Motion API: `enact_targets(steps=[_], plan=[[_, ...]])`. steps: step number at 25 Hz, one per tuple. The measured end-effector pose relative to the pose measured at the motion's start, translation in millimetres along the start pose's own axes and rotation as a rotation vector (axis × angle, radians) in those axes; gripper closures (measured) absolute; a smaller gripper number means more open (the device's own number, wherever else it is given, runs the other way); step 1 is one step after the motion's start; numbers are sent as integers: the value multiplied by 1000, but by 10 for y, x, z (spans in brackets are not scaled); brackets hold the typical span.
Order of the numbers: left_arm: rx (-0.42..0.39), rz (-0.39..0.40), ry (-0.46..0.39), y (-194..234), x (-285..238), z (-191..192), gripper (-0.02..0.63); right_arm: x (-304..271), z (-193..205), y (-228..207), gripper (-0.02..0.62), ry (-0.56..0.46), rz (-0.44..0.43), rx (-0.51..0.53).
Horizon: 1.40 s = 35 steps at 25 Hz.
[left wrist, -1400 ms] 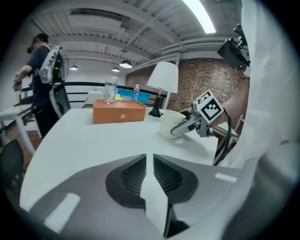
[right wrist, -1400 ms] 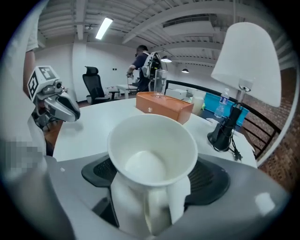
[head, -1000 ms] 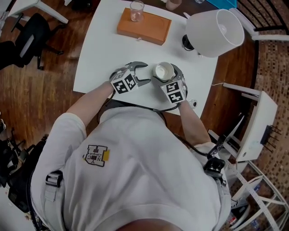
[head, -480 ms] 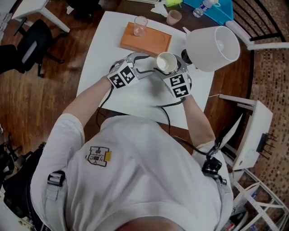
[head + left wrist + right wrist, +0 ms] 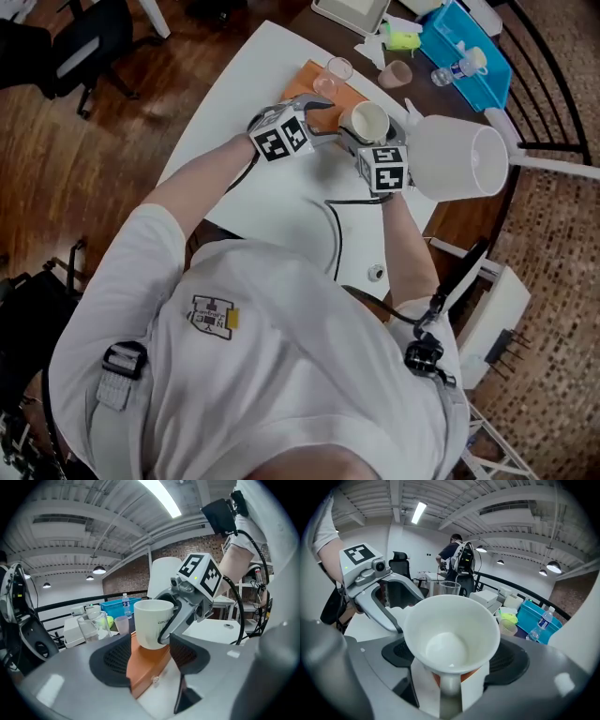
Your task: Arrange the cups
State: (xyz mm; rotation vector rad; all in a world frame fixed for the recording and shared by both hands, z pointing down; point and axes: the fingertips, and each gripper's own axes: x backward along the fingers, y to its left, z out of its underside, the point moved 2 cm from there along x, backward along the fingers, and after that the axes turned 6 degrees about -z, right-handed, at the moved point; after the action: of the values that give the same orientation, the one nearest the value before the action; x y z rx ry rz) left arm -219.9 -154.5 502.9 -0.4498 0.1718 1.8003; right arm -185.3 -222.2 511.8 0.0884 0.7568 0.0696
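Note:
My right gripper [image 5: 366,124] is shut on a white mug [image 5: 368,121], held upright in the air with its handle toward the gripper body. Seen from the right gripper view, the mug [image 5: 450,637] fills the gap between the pads. The mug [image 5: 152,623] hangs by the right end of an orange wooden block [image 5: 312,86]. A clear glass [image 5: 337,70] stands on that block. My left gripper [image 5: 319,120] sits just left of the mug. Its jaws are closing, and only the block [image 5: 147,665] shows beyond them, with nothing between them.
A white table [image 5: 253,178] carries a large white lamp shade [image 5: 459,157] close on the right of the mug. Behind the block are a small beige cup [image 5: 397,73], a blue bin [image 5: 464,56] with a bottle, and a cable [image 5: 336,225] across the table.
Both grippers have moved away from the table's near edge toward the wooden block and risen. The mug has travelled with the right gripper. The head view has swung too.

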Motion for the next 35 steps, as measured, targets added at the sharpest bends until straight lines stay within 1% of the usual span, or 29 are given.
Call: enact_targets(steps=[4,7,9,13,18,20,25,33,35], plan=[[45,-17,-2,36,10,135,348,-163,-30,-159,143,18,33,-42],[102,-38,-7,-7,118,303,348,-266,-73,-292,143,38,61,-59],[161,-56,-20,-93,253,424,348,-330,-77,-355,143,50,66,-72],[303,-106,-34,-354,641,670,348,-456,-53,-405,143,69,58,-80],[474,-161,-29,-662,1046,983,348,-561,47,-441,143,97,59,-102],[515,-172,-16,-742,1127,1090,348,-565,53,-435,143,96,52,-104],[523,-167,8,-832,1153,1190,348,-579,60,-410,143,84,32,-121],[513,-173,17,-918,1246,1166,348,-580,51,-388,138,67,32,-109],[506,-183,22,-939,1280,1183,348,-569,54,-407,125,56,43,-118]])
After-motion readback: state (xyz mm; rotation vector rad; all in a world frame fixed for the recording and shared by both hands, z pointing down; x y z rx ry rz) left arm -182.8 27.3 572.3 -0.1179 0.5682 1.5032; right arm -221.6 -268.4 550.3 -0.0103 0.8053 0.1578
